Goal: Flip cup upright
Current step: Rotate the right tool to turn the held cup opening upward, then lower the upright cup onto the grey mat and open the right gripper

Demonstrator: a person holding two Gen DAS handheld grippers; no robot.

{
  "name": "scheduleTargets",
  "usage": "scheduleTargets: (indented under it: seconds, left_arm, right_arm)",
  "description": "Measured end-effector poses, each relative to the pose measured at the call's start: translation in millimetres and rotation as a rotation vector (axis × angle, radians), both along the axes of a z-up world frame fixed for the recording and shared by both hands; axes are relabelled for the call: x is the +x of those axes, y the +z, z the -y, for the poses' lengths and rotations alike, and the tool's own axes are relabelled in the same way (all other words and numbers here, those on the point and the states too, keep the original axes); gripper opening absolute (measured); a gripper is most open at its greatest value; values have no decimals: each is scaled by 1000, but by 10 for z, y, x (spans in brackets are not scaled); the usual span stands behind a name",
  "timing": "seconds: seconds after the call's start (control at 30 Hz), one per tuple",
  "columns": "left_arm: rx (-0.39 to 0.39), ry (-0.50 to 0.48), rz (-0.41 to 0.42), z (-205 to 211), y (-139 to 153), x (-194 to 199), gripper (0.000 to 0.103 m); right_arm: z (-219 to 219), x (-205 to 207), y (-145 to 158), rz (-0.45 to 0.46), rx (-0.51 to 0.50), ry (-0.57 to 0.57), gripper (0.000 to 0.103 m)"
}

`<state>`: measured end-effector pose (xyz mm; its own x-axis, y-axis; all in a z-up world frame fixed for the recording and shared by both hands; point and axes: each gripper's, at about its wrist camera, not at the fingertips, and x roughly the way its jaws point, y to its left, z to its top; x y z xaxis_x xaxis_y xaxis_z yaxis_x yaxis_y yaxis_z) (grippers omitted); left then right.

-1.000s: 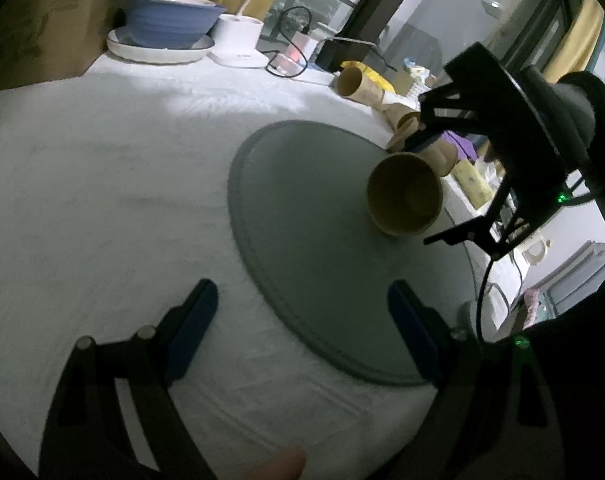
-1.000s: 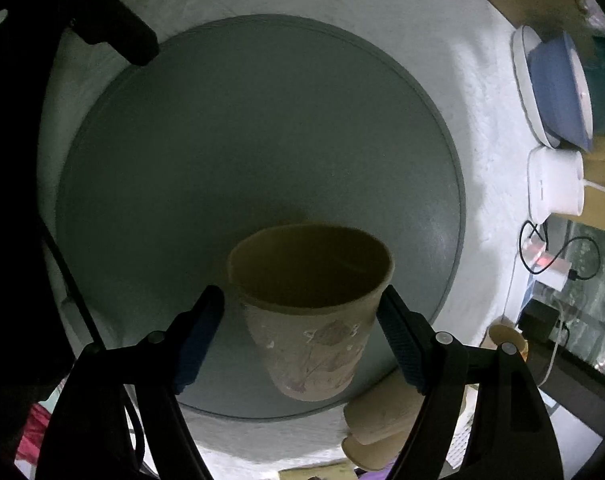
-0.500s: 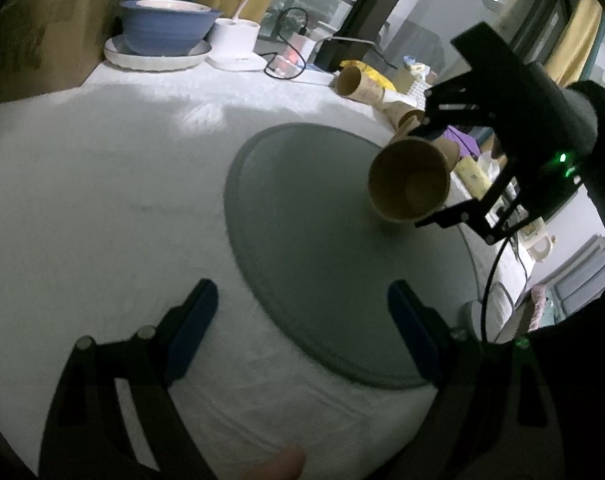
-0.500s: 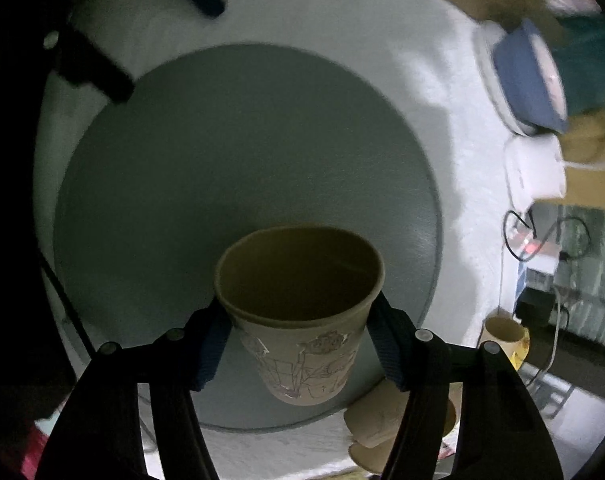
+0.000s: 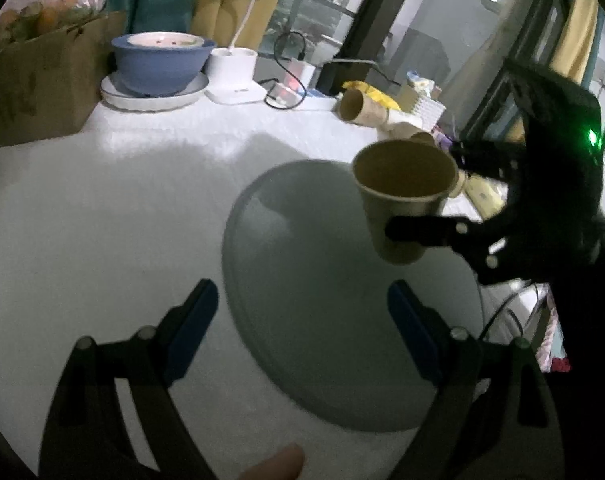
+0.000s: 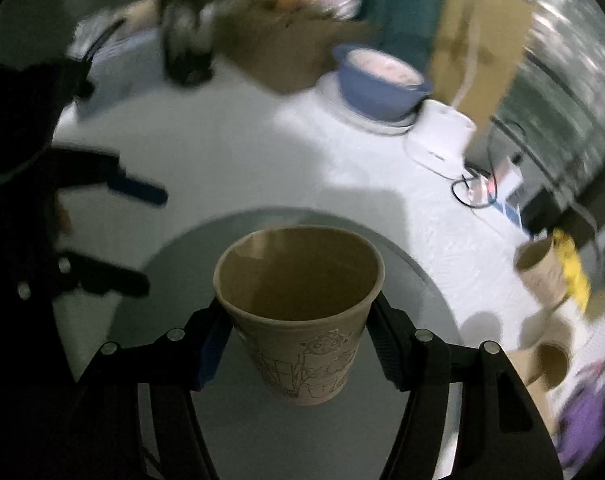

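Two hand-held grippers, left point(image 5: 302, 320) and right point(image 6: 298, 344). One held cup point(image 6: 302, 304), three spare cups point(image 6: 542, 276) lying aside, one blue bowl point(image 5: 162, 62), one grey mat point(image 5: 322, 300).

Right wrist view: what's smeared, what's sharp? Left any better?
Right wrist view: background motion-blurred, blue bowl smeared; tan paper cup in the right gripper stays sharp. Left wrist view: dim, mostly crisp, open left gripper dark.

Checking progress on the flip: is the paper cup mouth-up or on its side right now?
Mouth-up, roughly upright. The paper cup is clamped in the right gripper, its open rim on top, base hanging above the gray mat.
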<state>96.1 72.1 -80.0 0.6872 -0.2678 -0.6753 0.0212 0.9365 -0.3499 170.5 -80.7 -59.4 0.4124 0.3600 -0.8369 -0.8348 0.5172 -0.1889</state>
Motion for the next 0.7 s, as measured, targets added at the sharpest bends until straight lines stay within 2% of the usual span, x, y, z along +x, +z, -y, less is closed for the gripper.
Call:
scheduleTargets:
  seconds: [0.23, 0.33, 0.43, 0.7]
  left_arm:
    - [-6, 46, 9, -68, 58, 110, 88]
    - [-2, 52, 21, -78, 98, 165, 88]
    - [14, 48, 35, -44, 126, 219, 88]
    - [38, 48, 41, 82, 92, 282, 88]
  right_arm:
    - [256, 28, -70, 23, 292, -225, 67]
    - [350, 38, -85, 12, 383, -284, 67]
    - [404, 24, -128, -2, 413, -326, 67]
    - [501, -52, -175, -7, 405, -353, 69]
